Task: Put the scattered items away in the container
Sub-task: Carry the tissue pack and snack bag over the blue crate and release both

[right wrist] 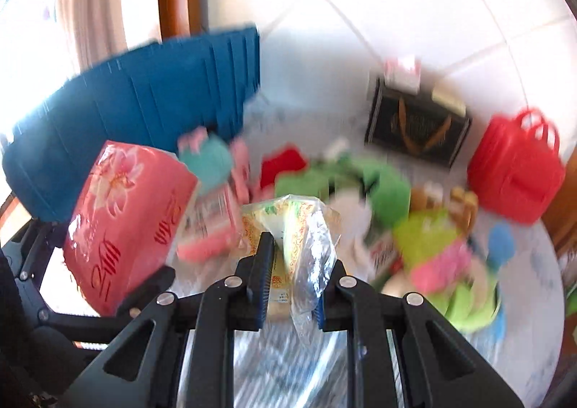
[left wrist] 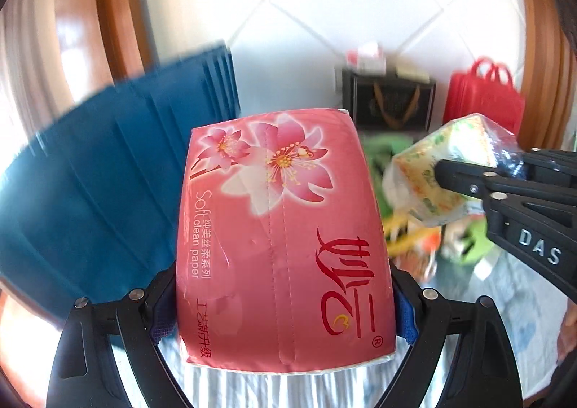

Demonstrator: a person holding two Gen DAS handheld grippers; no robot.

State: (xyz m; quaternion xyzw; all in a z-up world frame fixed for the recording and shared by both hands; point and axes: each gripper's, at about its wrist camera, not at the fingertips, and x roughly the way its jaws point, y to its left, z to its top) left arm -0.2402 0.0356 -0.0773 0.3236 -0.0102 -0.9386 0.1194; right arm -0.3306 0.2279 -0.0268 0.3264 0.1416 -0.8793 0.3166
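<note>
The left gripper (left wrist: 285,303) has its fingers spread wide and squeezes a big pink tissue pack (left wrist: 283,238) from both sides, up in the air. The right gripper (right wrist: 294,281) is pinched nearly closed on a small yellow pack in clear wrap (right wrist: 288,227). The blue container (right wrist: 137,112) sits behind, to the left, with a blurry pile of things (right wrist: 396,220) on the table.

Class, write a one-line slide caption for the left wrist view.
Left gripper clamps a pink tissue pack while the right gripper holds a yellow-patterned packet, blue container behind.
</note>
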